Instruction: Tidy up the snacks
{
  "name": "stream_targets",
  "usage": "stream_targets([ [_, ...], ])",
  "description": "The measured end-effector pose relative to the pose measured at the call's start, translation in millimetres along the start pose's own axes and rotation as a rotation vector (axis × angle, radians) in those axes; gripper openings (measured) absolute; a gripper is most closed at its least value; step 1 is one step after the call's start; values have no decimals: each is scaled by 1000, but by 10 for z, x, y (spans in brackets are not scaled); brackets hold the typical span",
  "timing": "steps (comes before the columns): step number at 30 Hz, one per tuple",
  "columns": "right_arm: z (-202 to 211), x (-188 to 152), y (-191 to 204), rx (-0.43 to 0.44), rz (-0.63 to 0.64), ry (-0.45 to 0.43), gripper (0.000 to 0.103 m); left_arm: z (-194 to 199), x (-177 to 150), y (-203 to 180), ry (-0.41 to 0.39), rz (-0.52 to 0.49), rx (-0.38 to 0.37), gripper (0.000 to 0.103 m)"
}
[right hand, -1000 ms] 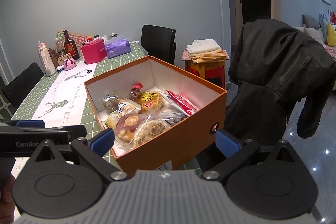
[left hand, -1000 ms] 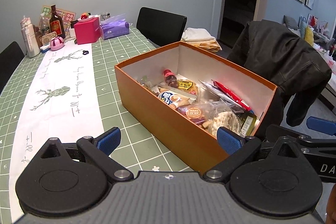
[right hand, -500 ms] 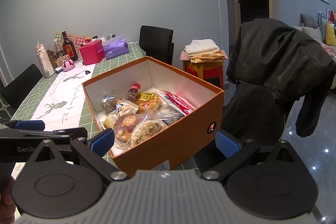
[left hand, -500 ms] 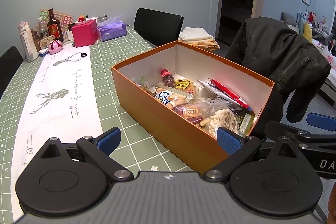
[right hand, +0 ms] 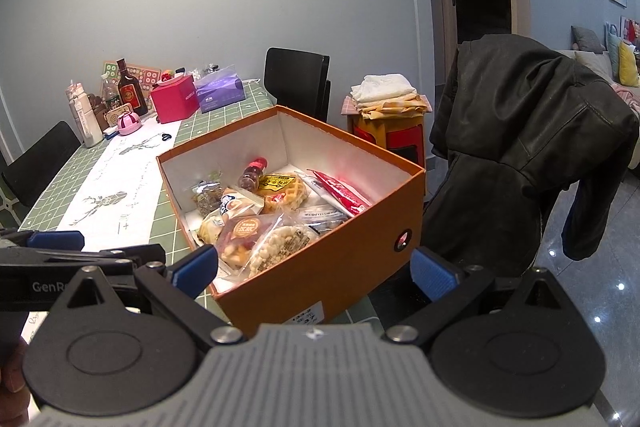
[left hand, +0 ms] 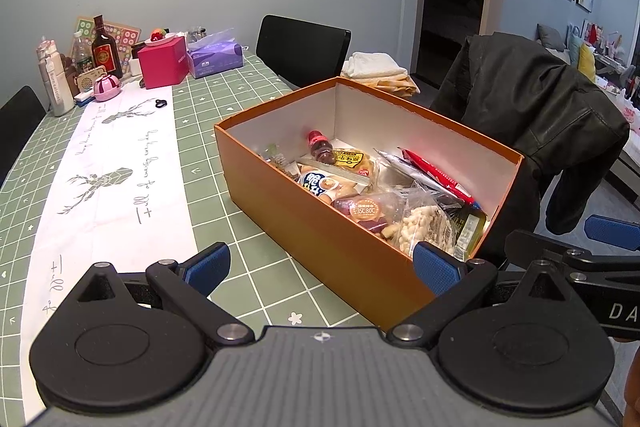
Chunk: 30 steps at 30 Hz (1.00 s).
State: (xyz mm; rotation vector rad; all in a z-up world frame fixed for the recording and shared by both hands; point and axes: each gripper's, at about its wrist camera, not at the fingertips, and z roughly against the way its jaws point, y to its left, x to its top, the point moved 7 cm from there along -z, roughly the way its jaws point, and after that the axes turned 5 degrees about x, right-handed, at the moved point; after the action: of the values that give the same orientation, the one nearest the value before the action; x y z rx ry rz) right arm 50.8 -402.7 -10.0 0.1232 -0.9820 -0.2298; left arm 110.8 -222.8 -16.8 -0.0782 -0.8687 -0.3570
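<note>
Green table (left hand: 248, 227), box label (right hand: 308, 315) right-view only

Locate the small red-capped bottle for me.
In the right wrist view, the red-capped bottle lies inside the orange box near its far wall, beside the waffle pack.

The near wall of the orange cardboard box (left hand: 320, 227) hides the lower halves of the snack packets closest to it, and the print on the clear bag of pale puffed pieces (left hand: 420, 227) is too small to read. The white sticker on the box's end (right hand: 306, 315) is half covered by the grey gripper body. Lettering on the black arm at the left edge (right hand: 48, 285) is cut off after "GenR". The labels on the far bottles (left hand: 105, 57) blur.
</note>
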Motion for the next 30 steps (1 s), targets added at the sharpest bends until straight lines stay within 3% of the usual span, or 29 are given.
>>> stream_targets([
  [30, 3, -45, 9, -2, 4, 4, 100, 28, -35, 49, 0, 7, 3, 103],
])
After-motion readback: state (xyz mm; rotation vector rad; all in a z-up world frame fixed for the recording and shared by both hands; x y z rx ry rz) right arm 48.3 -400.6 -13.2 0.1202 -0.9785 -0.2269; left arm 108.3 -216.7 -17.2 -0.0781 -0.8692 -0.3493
